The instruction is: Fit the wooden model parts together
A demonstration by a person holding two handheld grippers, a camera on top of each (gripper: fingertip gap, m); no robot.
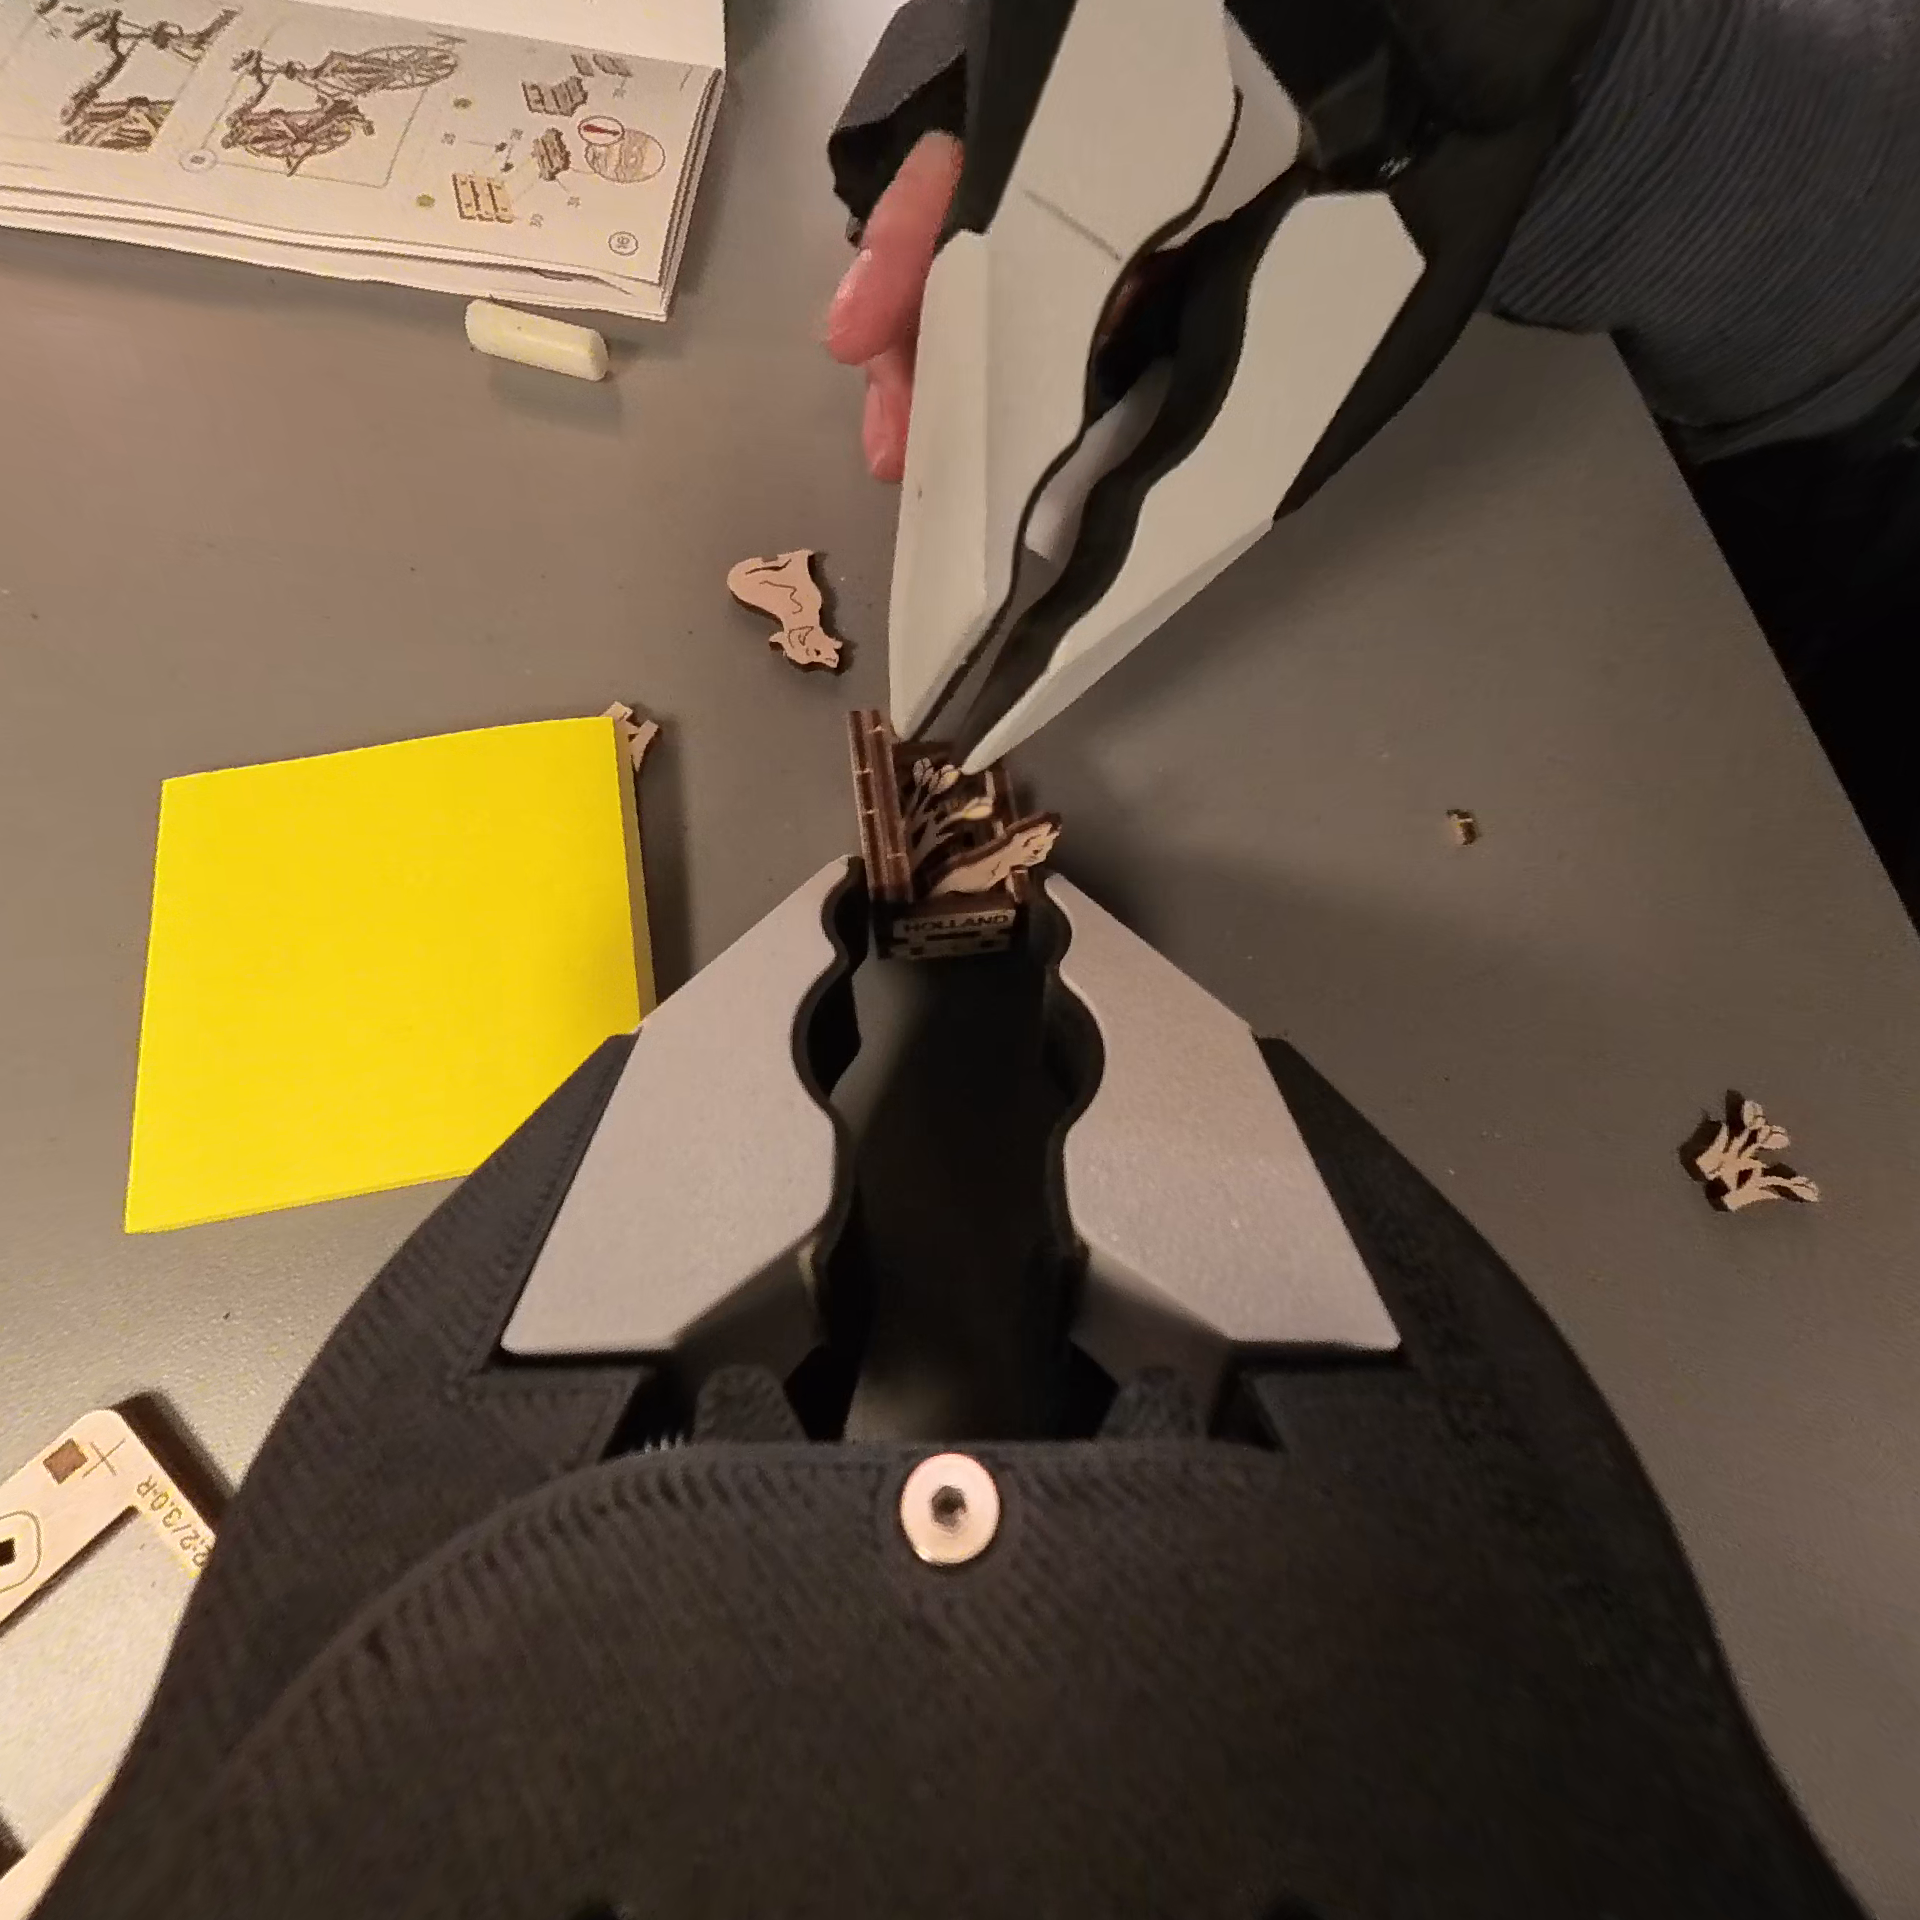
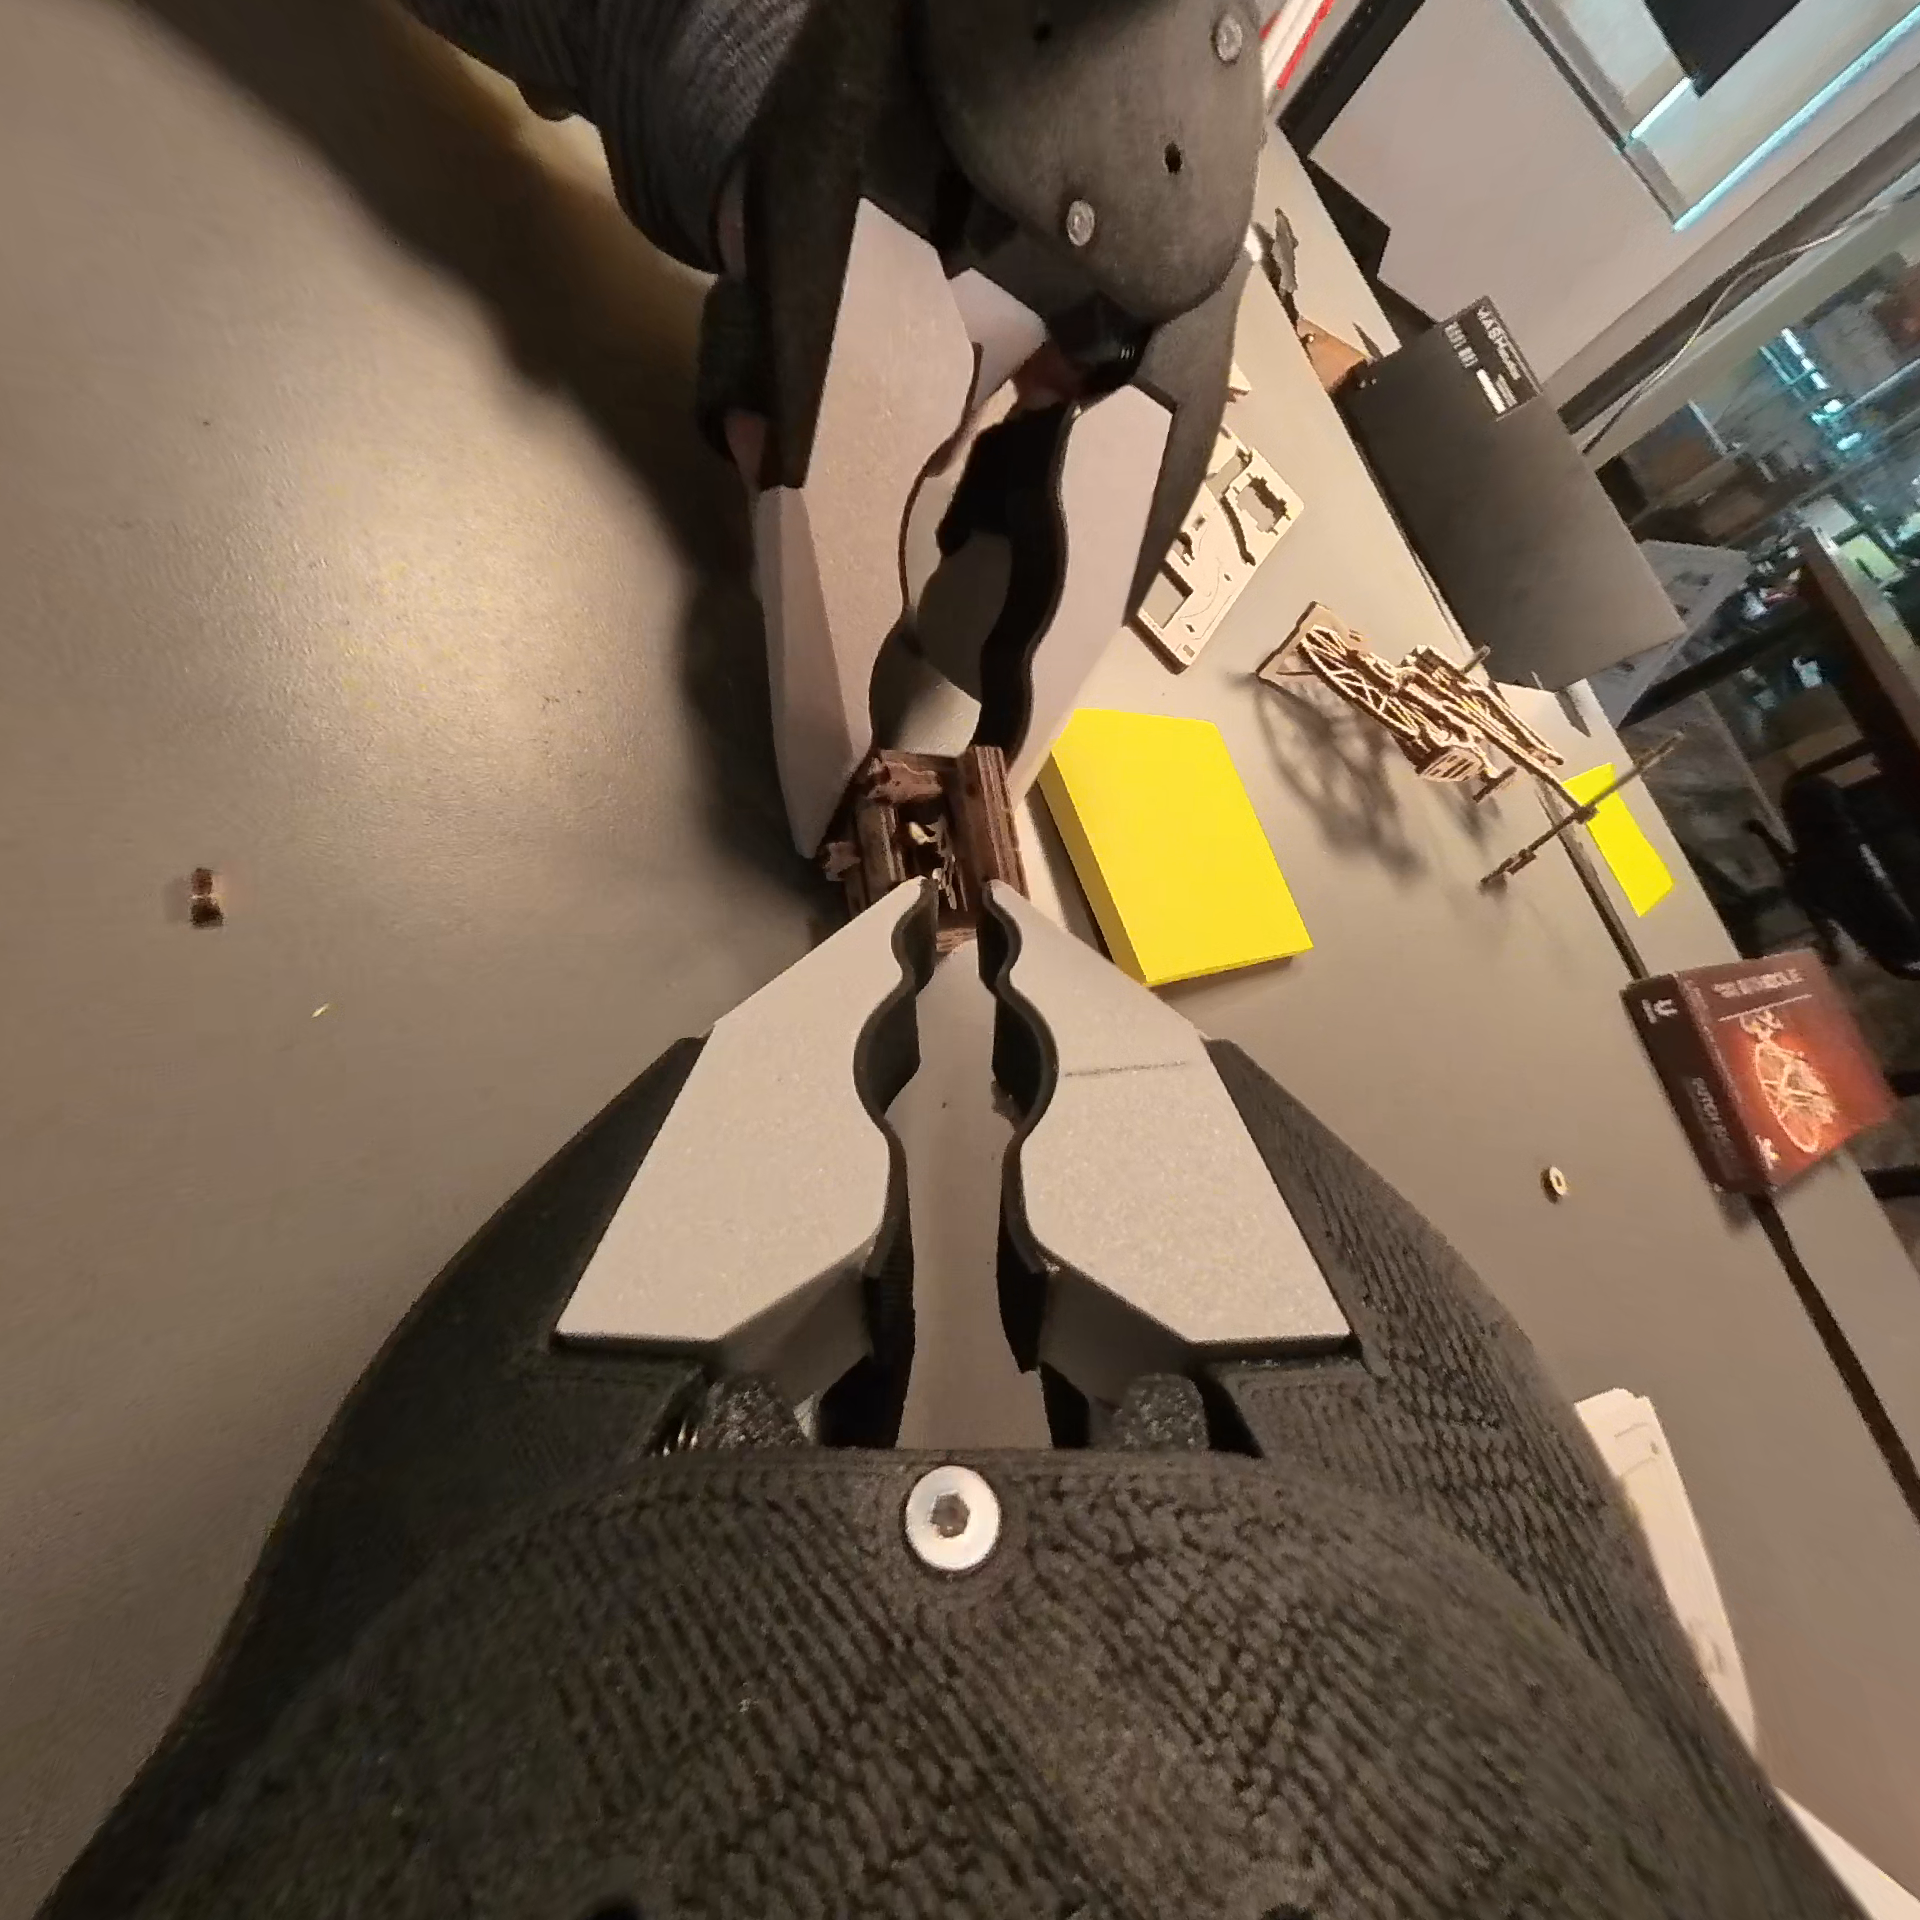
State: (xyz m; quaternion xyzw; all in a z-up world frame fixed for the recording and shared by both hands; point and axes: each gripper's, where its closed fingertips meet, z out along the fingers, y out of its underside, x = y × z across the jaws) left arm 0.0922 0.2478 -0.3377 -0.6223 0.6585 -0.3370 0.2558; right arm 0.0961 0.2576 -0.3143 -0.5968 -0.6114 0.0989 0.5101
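Observation:
A small dark wooden box model (image 1: 951, 925) with pale cut-out figures on top sits on the grey table. My left gripper (image 1: 951, 894) is shut on its sides. My right gripper (image 1: 940, 750) comes down from above, its tips nearly together on a pale flower-shaped piece (image 1: 940, 790) standing in the box. In the right wrist view, my right gripper (image 2: 956, 899) pinches that pale piece (image 2: 945, 881) at the box's edge. The left gripper (image 2: 909, 800) holds the box (image 2: 987, 821) from the far side. A gloved hand (image 1: 883, 343) holds the right gripper.
Loose wooden pieces lie on the table: an animal shape (image 1: 790, 608), a flower shape (image 1: 1751, 1153) and a tiny chip (image 1: 1463, 826). A yellow note pad (image 1: 395, 966), instruction booklet (image 1: 343, 135), white stick (image 1: 535, 338), parts sheet (image 2: 1216, 551), wooden bicycle model (image 2: 1413, 707) and product box (image 2: 1756, 1070) surround them. The tips of both grippers are at nearly the same place. My right tips are roughly 5 cm from the animal shape (image 1: 790, 608).

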